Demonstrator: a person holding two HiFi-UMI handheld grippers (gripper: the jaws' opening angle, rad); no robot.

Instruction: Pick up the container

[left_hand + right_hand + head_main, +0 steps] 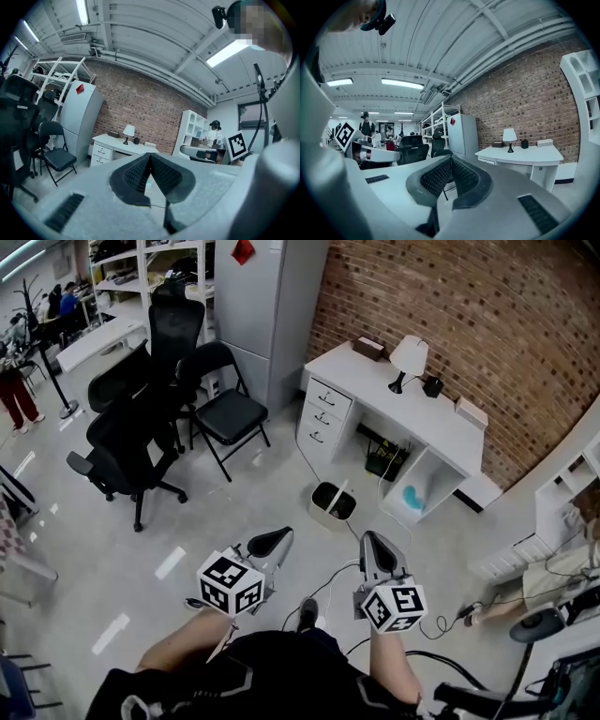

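Left gripper and right gripper: ribbed black jaws pressed together, empty. A boxy white container stands ahead of them on the glossy floor.

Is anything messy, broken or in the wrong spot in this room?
Nothing looks broken or spilled. The small bin sits out on the open floor, in front of the white desk, and loose cables trail across the floor.

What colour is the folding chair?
The folding chair is black; head view shows it best.

Two hand-held grippers, one container, one lamp.
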